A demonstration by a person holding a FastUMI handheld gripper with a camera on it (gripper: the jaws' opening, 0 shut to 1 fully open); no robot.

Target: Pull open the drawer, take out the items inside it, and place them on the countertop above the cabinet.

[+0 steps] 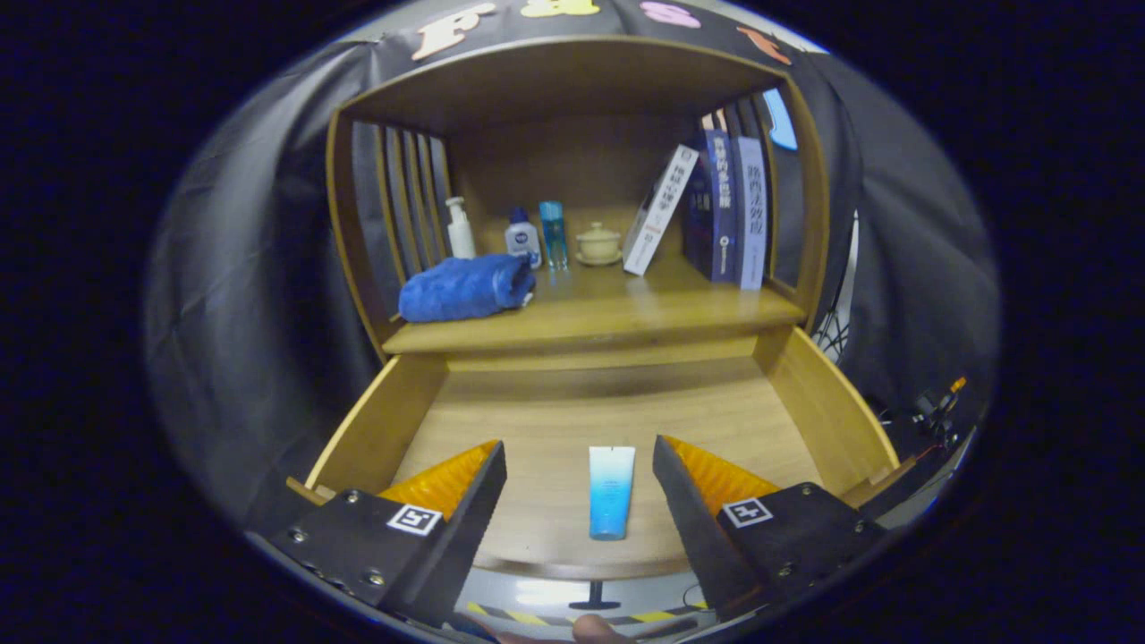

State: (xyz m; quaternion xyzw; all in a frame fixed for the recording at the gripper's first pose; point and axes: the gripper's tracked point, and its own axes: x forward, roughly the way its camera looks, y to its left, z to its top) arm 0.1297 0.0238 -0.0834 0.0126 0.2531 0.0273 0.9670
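A: What's nearest the camera?

B: The gripper (579,456), its fingers spread wide with nothing between the pads. It hangs above the pulled-out drawer (380,429).

A: And the item?

B: A blue-and-white tube (611,492) lies flat on the drawer's pale wood floor, in the gap between the two fingers but below them, untouched.

A: Beyond the drawer?

B: The countertop (626,309), glossy light wood inside an open cabinet frame. A rolled blue towel (465,288) lies at its left. Behind that stand a white pump bottle (460,229), a small white bottle (522,238), a slim blue bottle (554,233) and a lidded cup (597,243).

A: On the right?

B: Books (729,210), one white one leaning. Dark cloth drapes the booth around it all.
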